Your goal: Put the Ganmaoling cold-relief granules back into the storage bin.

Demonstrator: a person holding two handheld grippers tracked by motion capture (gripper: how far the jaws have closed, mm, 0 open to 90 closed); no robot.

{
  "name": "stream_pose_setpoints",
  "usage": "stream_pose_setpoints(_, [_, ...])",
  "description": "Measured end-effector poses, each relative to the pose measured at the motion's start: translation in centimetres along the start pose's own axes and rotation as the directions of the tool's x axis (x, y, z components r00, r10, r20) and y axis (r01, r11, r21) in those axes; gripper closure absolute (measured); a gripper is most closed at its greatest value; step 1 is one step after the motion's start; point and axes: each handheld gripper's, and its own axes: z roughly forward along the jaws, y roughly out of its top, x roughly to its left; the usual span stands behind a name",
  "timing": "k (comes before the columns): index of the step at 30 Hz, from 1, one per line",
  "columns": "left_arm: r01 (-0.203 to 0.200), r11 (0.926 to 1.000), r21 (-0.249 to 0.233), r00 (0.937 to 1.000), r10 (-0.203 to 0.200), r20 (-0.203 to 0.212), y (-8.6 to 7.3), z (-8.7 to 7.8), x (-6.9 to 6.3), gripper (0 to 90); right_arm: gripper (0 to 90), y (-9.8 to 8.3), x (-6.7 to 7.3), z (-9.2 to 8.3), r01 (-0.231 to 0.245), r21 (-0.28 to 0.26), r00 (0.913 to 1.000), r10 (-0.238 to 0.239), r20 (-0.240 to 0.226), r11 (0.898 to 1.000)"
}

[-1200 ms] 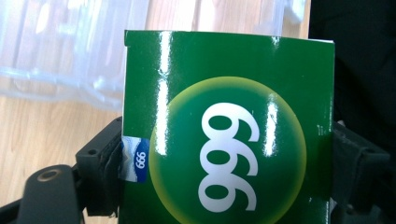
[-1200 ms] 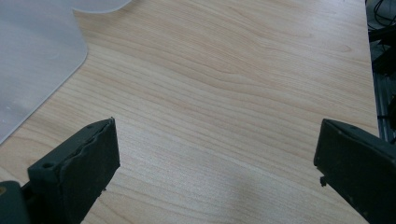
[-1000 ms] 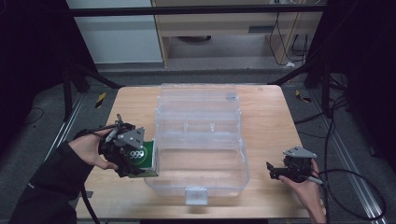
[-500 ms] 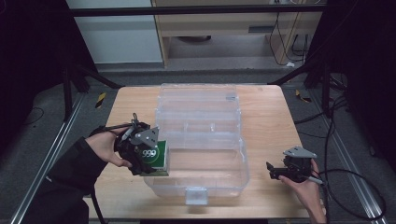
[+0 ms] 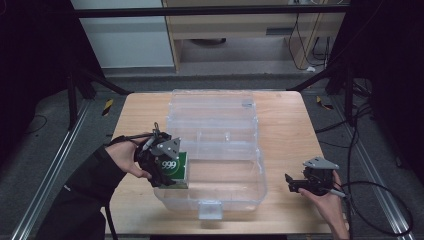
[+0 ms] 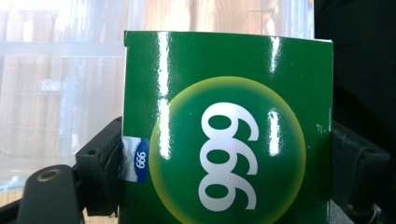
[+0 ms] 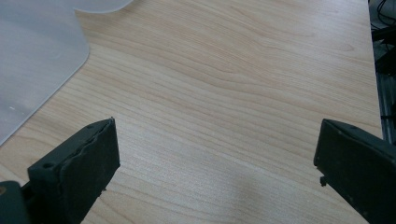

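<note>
Seen from above: a wooden table bearing a large clear plastic case, lid thrown open toward the far side. Left gripper, clamped on a green box marked "999", now brought in from the table's left edge to the case's near-left corner, box partly over the rim; a second ago, farther left and clear of it. Likely meaning: box about to go into the near compartment, not yet released. Right gripper parked on bare wood right of the case, unmoved, jaws wide apart with nothing between. Up close along the left jaws: glossy green face, bottom cut off. Hard to tell through clear plastic: dividers, contents, and whether the box touches the wall.
</note>
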Motion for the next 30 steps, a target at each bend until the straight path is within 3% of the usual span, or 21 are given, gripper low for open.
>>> stream_pose_setpoints(30, [0.015, 0.9994, 0.031, 0.9991, -0.016, 0.039, -1.4, 4.9, 0.3, 14.6, 0.7, -0.1, 0.2, 0.2, 0.007, 0.01, 1.0, -0.007, -0.007, 1.0])
